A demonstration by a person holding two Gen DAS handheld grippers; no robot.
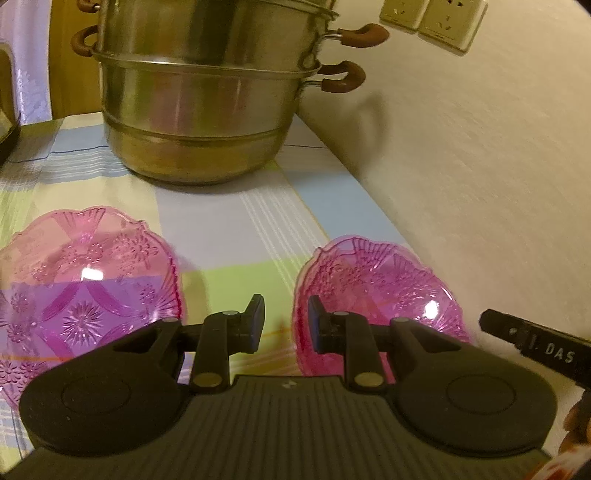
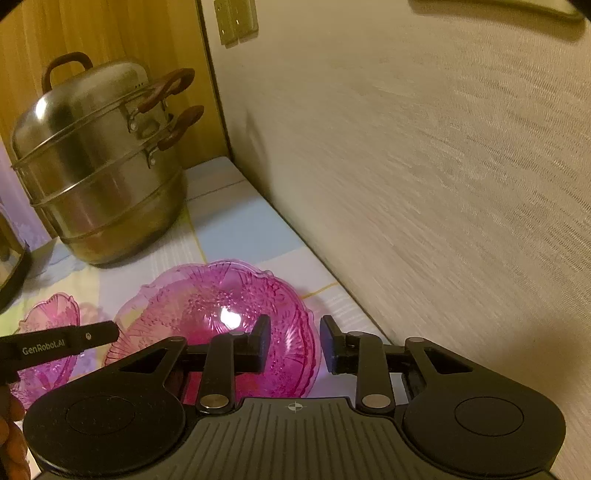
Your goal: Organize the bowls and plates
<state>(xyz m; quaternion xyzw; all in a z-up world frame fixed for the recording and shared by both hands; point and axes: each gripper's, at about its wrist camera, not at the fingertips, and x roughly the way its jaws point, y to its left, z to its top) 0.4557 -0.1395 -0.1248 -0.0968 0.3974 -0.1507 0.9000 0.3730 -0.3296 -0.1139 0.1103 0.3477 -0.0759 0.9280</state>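
Left gripper (image 1: pixel 286 323) jaws parted by a moderate gap, empty, hovering over the tablecloth (image 1: pixel 236 236) between the two pink bowls; right gripper (image 2: pixel 294 343) jaws likewise parted and empty, straddling the near right rim of the right pink bowl (image 2: pixel 218 314), contact impossible to tell. Right pink bowl close to the tabletop's right edge along the wall (image 2: pixel 443 184), left pink bowl (image 1: pixel 81 288) well apart toward the left edge. Steel steamer pot (image 1: pixel 199 110) farther back, near the far right corner, below the wall sockets (image 1: pixel 432 18).
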